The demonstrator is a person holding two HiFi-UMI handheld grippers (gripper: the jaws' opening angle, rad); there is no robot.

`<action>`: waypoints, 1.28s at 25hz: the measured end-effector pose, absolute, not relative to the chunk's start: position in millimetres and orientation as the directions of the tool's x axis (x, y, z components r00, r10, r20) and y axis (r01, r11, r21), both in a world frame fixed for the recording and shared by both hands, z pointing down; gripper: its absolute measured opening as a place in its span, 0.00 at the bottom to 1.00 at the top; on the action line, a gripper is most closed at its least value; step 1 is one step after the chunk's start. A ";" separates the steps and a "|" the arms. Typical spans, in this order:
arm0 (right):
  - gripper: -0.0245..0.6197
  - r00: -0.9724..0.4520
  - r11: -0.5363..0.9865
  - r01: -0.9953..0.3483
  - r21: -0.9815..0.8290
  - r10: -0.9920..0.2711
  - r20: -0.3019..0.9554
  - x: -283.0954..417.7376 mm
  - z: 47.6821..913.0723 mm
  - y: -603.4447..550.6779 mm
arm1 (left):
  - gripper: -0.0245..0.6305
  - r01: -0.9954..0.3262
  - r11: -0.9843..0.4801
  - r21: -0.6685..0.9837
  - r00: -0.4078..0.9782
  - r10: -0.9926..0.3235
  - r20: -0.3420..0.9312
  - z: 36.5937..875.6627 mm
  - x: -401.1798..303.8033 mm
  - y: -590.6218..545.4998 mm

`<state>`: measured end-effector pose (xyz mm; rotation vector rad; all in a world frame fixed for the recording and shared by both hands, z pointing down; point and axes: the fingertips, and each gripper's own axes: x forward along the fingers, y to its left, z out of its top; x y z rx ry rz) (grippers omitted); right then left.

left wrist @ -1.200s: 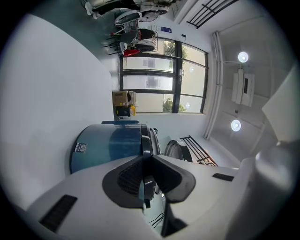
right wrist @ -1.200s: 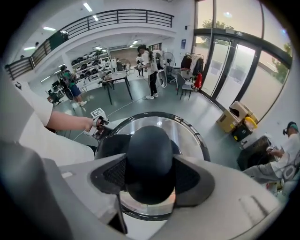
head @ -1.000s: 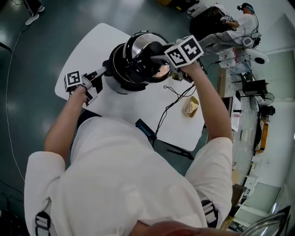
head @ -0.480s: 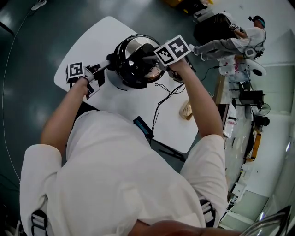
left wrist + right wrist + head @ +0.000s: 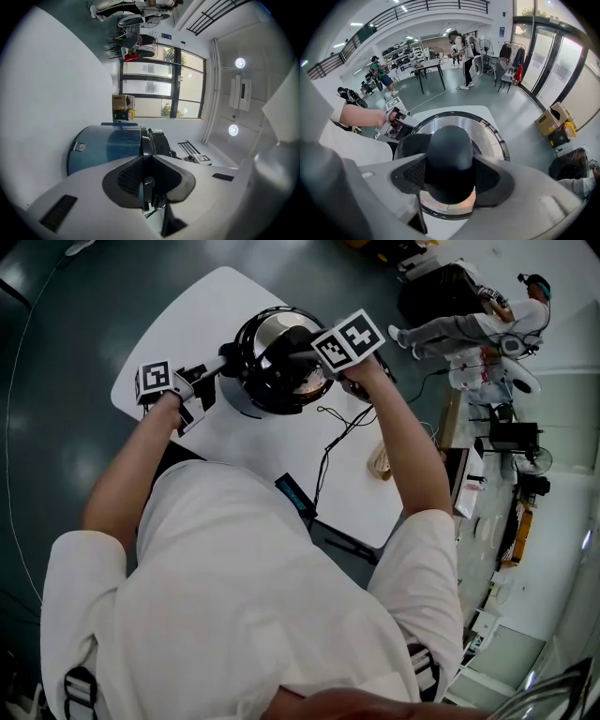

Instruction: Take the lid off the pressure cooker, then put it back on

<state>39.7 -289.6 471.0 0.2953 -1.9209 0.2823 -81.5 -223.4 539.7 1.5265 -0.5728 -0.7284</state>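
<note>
Head view: cooker [image 5: 242,401] stands on a white table [image 5: 234,442], toward its far end. The steel lid [image 5: 267,338] sits over the cooker mouth; I cannot tell whether it is seated and locked or only resting there. Left gripper [image 5: 208,376] reaches in from the left onto the cooker's side handle [image 5: 223,365]. Right gripper [image 5: 305,357] is over the lid's centre. A thin cable [image 5: 337,442] trails across the table just beside the cooker. Left gripper view: jaws pinched tight on the thin dark edge of the handle, with the cooker's blue-tinted wall right behind them and the lid's black rim at the top of that wall. Right gripper view: jaws clamped on either side of the round black knob [image 5: 450,154], with the lid's bright face and dark rim spread out below. Risks, as I judge them: the knob is smooth and domed, so a tilted pull or twist could let it slide out of the pads and drop the lid. The left hold is on a narrow edge; if it slips, the cooker turns or skids with the lid. An off-level lid may catch on the rim and jam. A sliding cooker could snag the cable.
</note>
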 end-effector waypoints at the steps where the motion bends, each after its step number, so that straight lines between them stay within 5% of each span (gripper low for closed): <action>1: 0.47 -0.350 0.945 -0.324 -0.055 -0.065 0.934 39.5 470.7 -288.7 | 0.13 0.066 -0.090 0.994 0.673 -0.732 -0.110 539.7 -82.1 -223.4; 21: 0.47 -0.276 0.999 -0.035 0.018 -0.027 0.961 31.9 474.0 -280.8 | 0.13 0.080 -0.083 0.993 0.660 -0.742 -0.115 536.1 -83.6 -222.3; 32: 0.48 -0.353 0.997 0.052 -0.055 0.069 0.933 34.3 485.8 -281.9 | 0.13 0.080 -0.083 0.993 0.671 -0.732 -0.116 539.6 -83.0 -223.6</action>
